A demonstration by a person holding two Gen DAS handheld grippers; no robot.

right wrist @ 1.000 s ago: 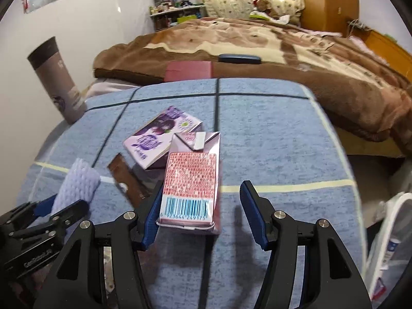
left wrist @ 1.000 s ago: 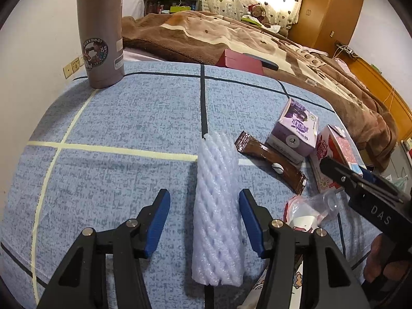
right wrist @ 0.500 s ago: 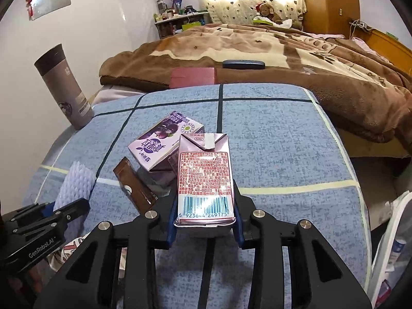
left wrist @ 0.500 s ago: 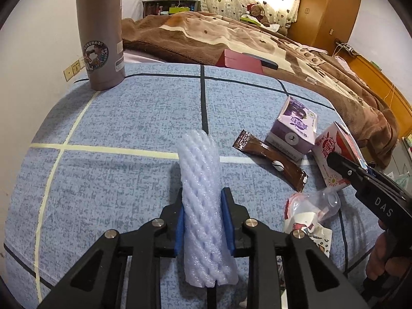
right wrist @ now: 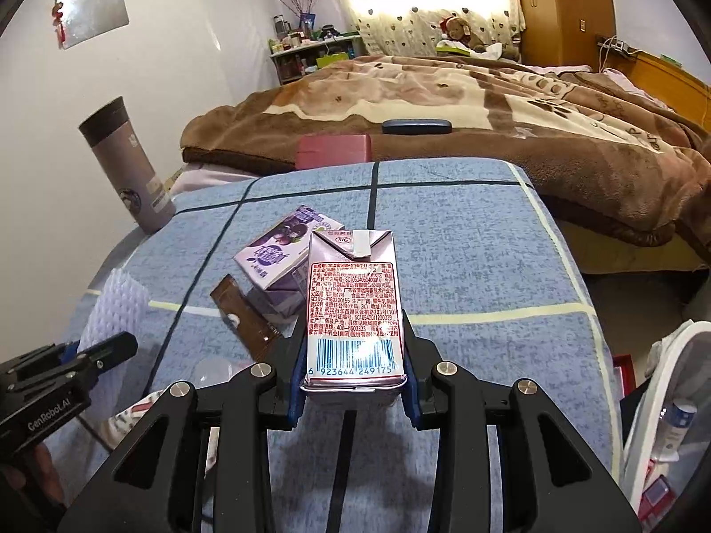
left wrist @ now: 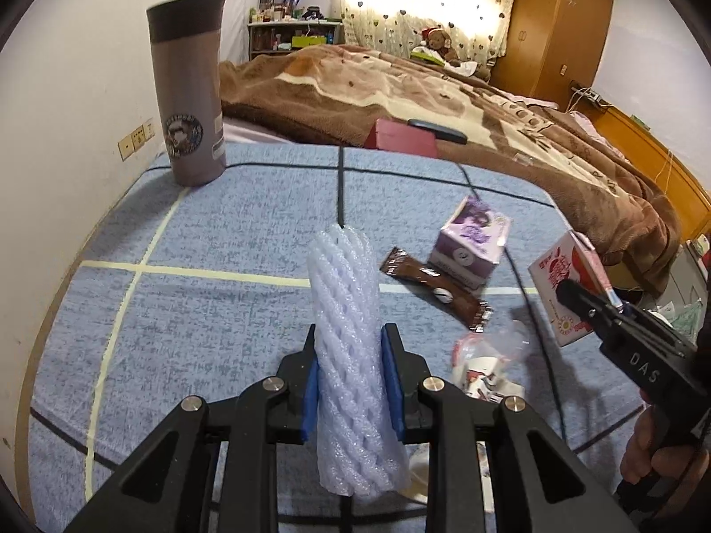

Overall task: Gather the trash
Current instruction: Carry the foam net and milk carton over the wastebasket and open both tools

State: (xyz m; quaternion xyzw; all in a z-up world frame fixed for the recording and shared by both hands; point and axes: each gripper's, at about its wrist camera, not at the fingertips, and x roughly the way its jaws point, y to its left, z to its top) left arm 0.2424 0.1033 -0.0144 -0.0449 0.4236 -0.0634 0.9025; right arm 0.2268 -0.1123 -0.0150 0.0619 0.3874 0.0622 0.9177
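Observation:
My left gripper (left wrist: 353,382) is shut on a white foam fruit net (left wrist: 349,342) and holds it above the blue checked tablecloth (left wrist: 200,311). My right gripper (right wrist: 353,373) is shut on a pink and red milk carton (right wrist: 353,302), also raised off the cloth; the carton also shows at the right of the left wrist view (left wrist: 566,284). On the cloth lie a purple drink carton (left wrist: 471,242), a brown wrapper (left wrist: 437,293) and a crumpled clear plastic bag (left wrist: 486,355). The foam net also shows in the right wrist view (right wrist: 113,306).
A tall grey thermos (left wrist: 189,89) stands at the table's far left corner. A red box (left wrist: 402,137) lies at the table's far edge by the brown blanketed bed (left wrist: 444,89). A white bin with trash (right wrist: 671,417) stands below the table's right side.
Both grippers went from open to shut: the left on the foam net, the right on the milk carton. Both have since lifted their objects off the cloth.

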